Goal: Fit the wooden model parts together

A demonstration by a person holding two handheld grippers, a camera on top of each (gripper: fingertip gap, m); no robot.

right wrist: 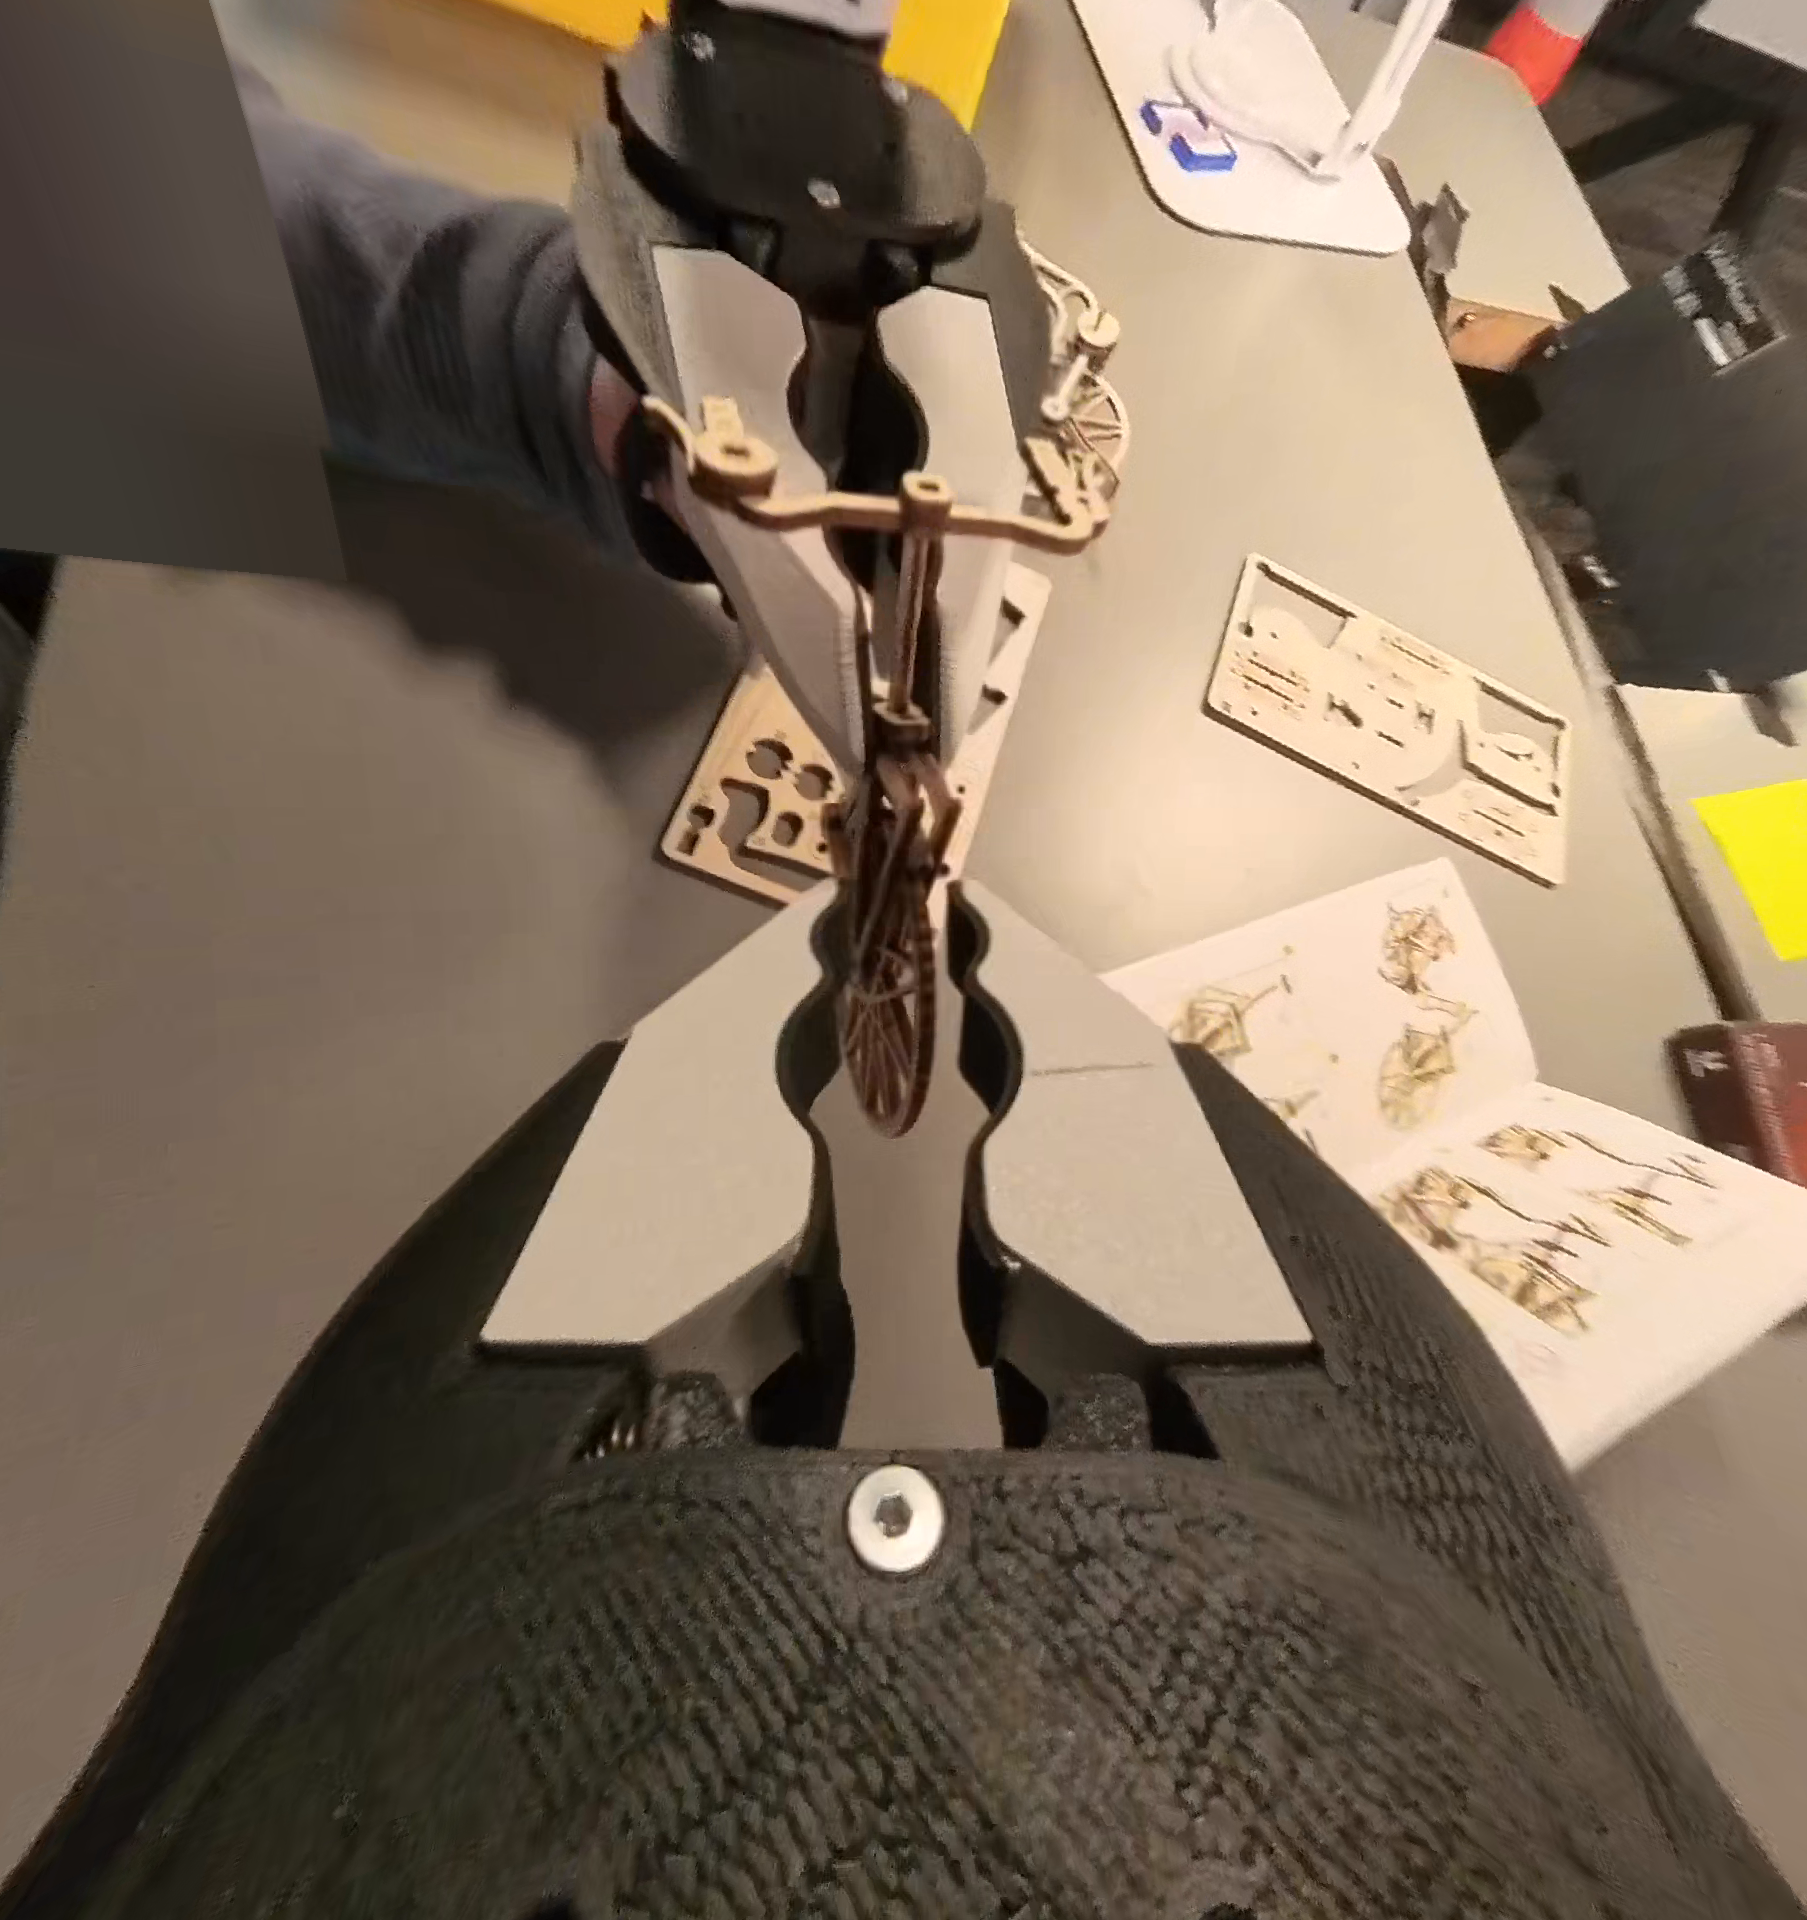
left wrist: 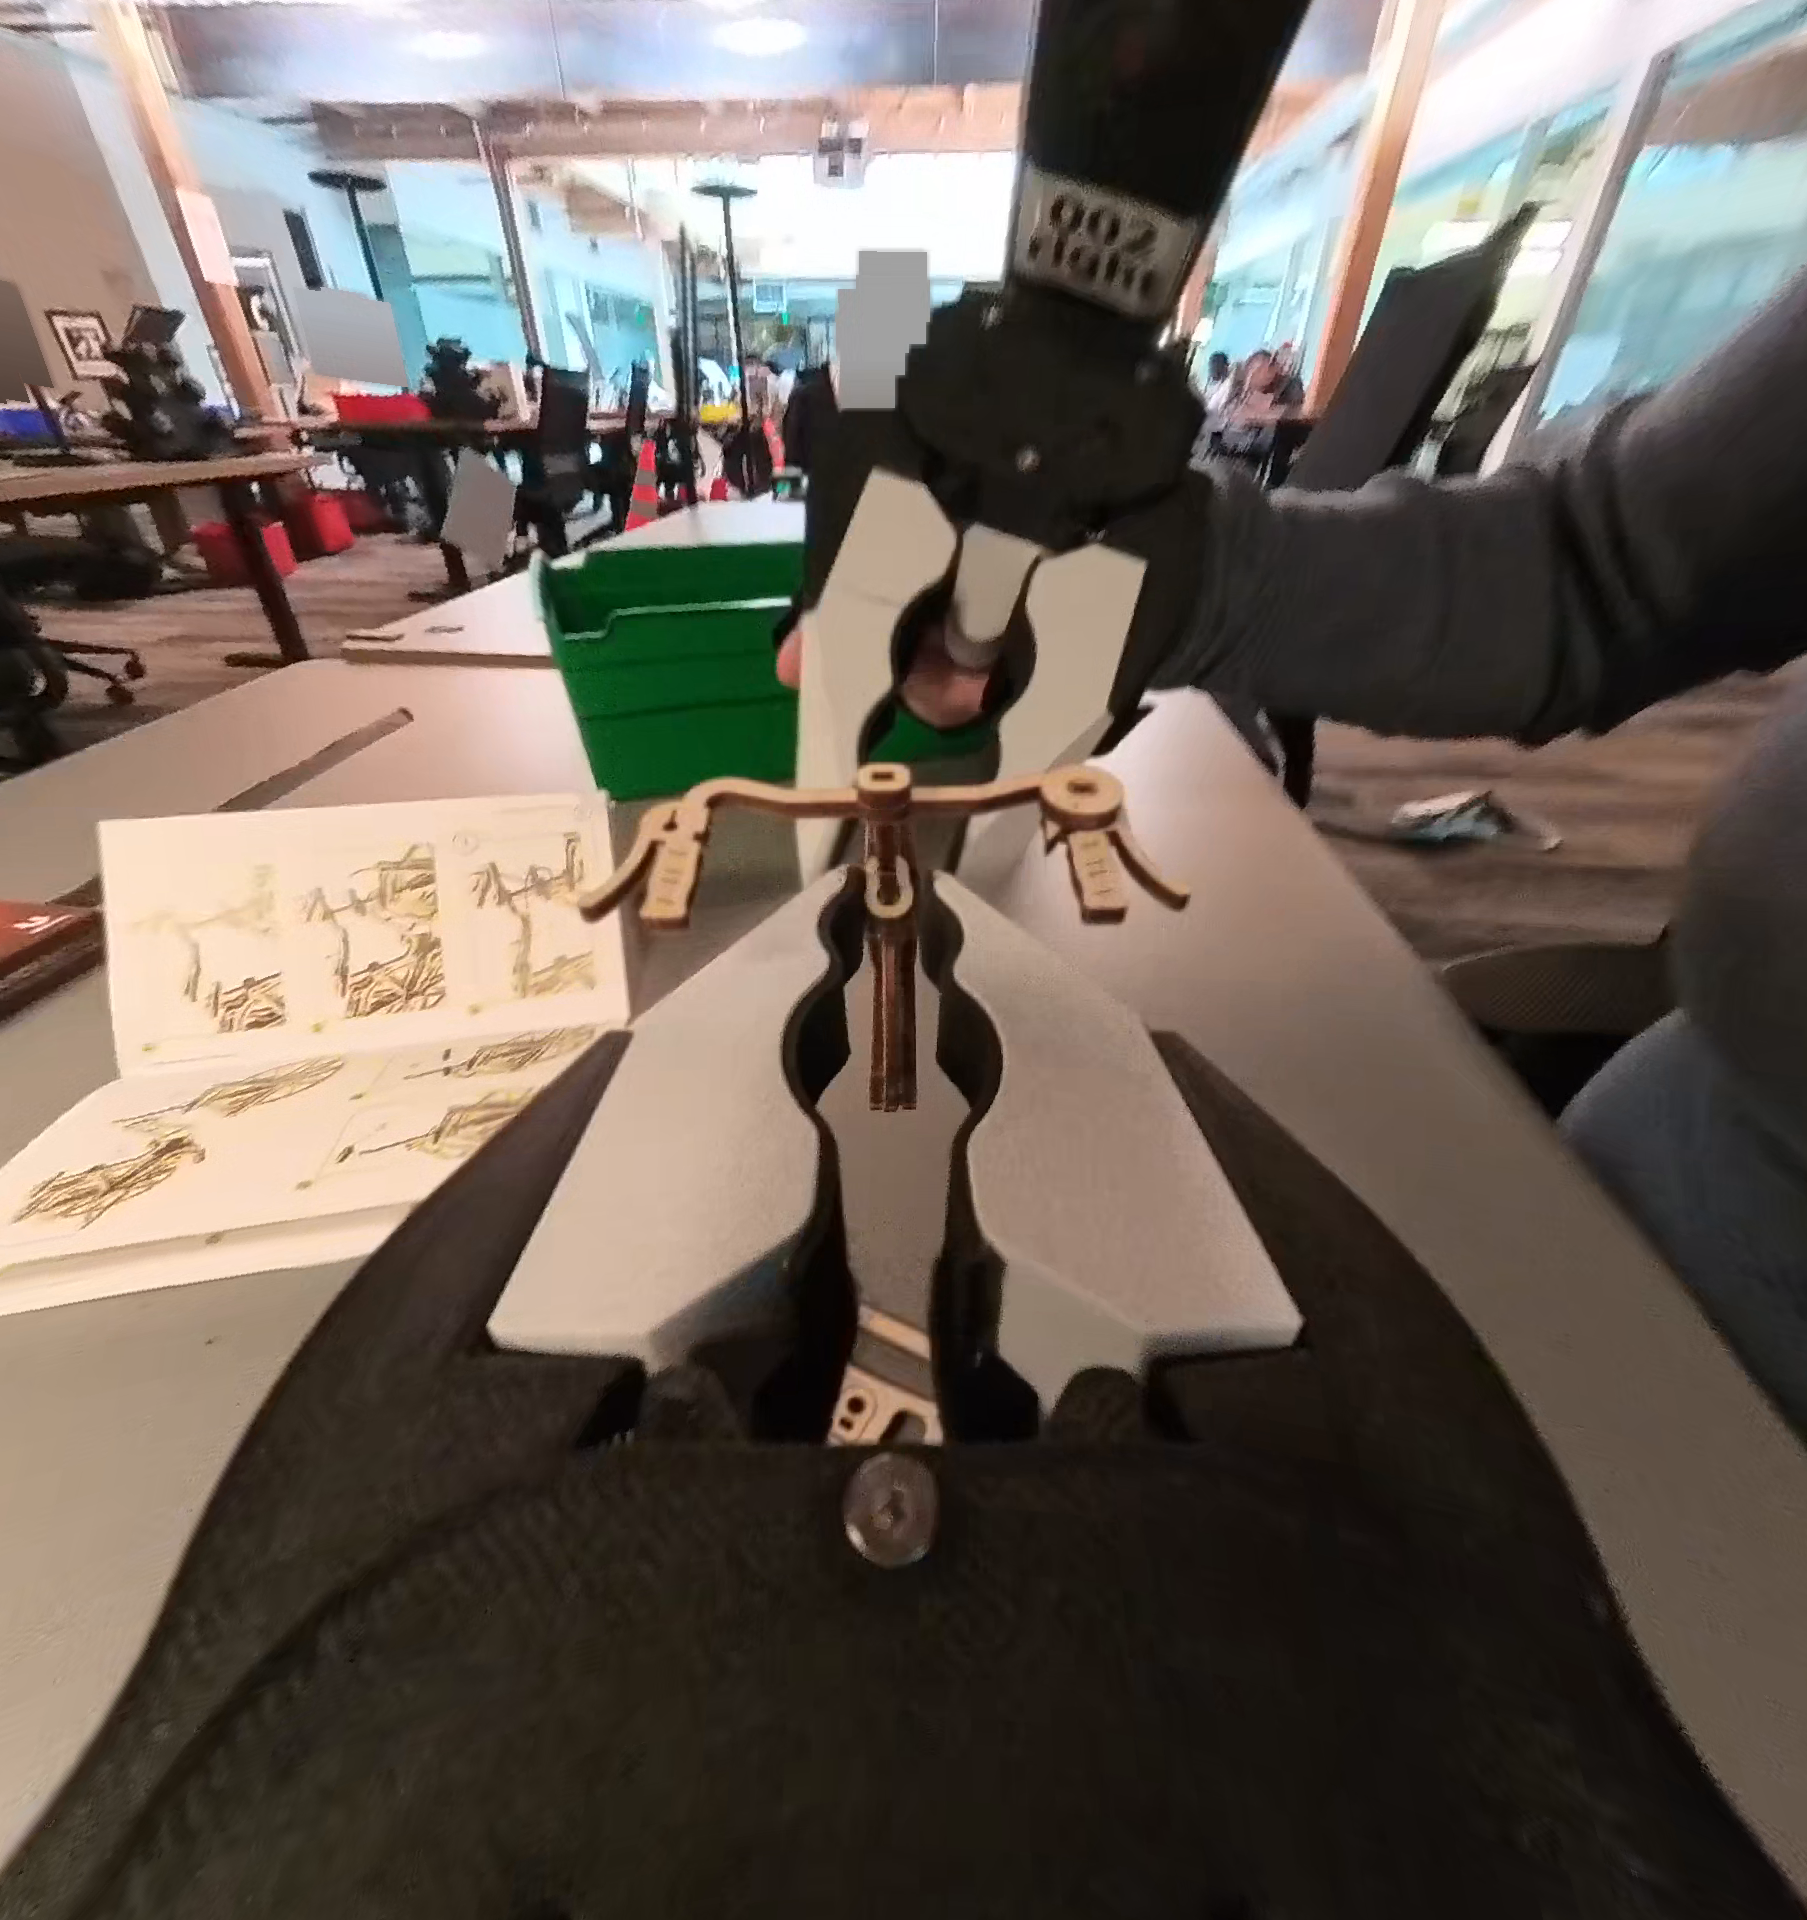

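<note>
Between the near-closed jaws of the left gripper (left wrist: 886, 914), the wooden fork assembly (left wrist: 886, 935) is clamped, handlebars just beyond the tips. Its spoked wheel (right wrist: 886, 997) is pinched between the narrowed jaws of the right gripper (right wrist: 894, 904).

Bright overhead lights and window glare wash the office background (soft, out of focus); wide-angle distortion bends edges, and motion blur smears the periphery.

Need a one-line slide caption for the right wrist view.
Right gripper pinches the spoked wheel of a wooden handlebar-and-fork assembly, left gripper opposite, above parts sheets.
</note>
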